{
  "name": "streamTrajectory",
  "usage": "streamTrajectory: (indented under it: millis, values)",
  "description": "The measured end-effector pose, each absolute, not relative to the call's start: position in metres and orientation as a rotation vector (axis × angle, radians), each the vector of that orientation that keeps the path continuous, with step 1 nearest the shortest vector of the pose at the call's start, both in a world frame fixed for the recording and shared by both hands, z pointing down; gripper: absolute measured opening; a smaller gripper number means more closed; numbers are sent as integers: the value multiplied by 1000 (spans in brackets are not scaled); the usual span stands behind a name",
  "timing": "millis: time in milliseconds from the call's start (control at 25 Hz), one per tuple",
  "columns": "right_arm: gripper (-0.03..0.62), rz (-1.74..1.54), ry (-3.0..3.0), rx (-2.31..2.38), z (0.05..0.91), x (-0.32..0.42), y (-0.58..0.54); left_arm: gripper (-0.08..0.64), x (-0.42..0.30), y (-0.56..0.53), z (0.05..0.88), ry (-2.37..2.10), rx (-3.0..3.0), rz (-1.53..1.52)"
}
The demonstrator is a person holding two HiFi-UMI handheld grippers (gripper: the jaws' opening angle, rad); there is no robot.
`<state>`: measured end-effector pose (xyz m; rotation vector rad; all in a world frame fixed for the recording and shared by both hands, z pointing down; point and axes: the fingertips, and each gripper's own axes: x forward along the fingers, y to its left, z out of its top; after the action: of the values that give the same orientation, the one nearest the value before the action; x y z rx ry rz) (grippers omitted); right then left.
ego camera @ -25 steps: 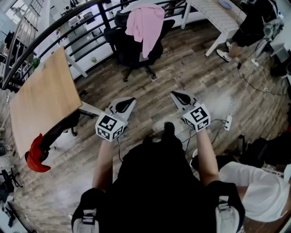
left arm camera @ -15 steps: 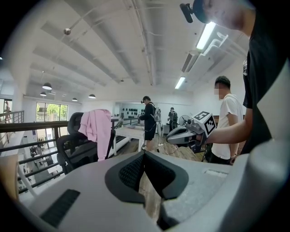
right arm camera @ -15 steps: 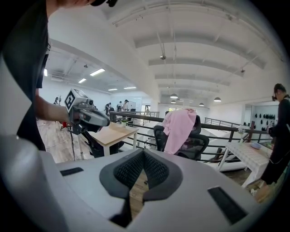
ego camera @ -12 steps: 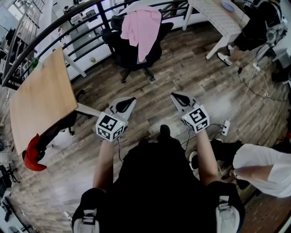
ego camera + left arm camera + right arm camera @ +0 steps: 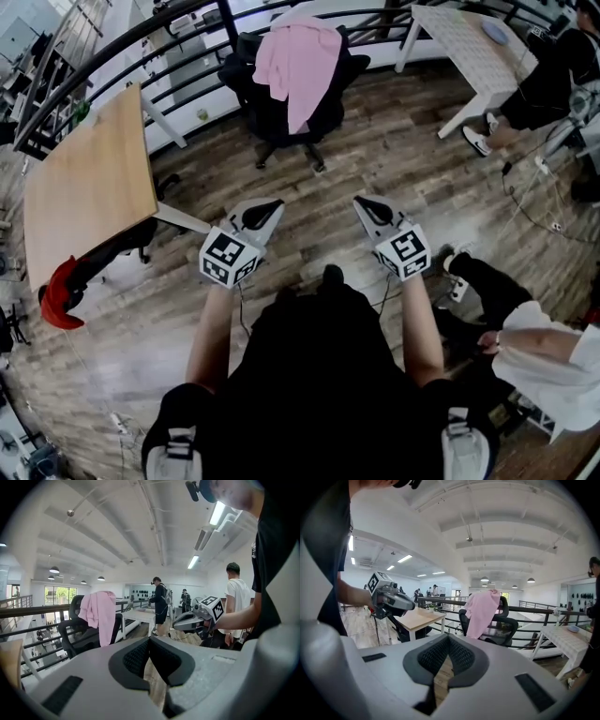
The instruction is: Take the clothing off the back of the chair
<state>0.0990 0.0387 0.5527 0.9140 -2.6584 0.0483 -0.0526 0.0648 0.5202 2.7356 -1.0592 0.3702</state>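
A pink garment (image 5: pixel 298 64) hangs over the back of a black office chair (image 5: pixel 281 111) by the railing, some way ahead of me. The garment (image 5: pixel 100 615) shows at the left in the left gripper view, and the garment (image 5: pixel 480 611) sits right of centre in the right gripper view, draped over the chair (image 5: pixel 497 626). My left gripper (image 5: pixel 272 205) and right gripper (image 5: pixel 360 202) are held side by side above the wood floor, well short of the chair. Both are shut with nothing between the jaws.
A wooden table (image 5: pixel 89 202) stands at the left with a red-and-black object (image 5: pixel 58 302) at its near end. A white table (image 5: pixel 467 45) is at the back right, where a person in black (image 5: pixel 544 80) sits. Another person in white (image 5: pixel 548 361) is close at my right. A black railing (image 5: pixel 150 37) runs behind the chair.
Both grippers and I have moved towards the chair, which now sits a little nearer in the head view. The person in white at the right has shifted. Jaws stayed shut.
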Motion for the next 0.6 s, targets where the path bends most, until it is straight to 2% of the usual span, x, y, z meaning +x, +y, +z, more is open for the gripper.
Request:
streamTrajectory:
  millis: [600]
  values:
    - [0, 108, -2696, 713, 575, 161, -15, 2, 2, 38, 524, -1274, 2602, 397]
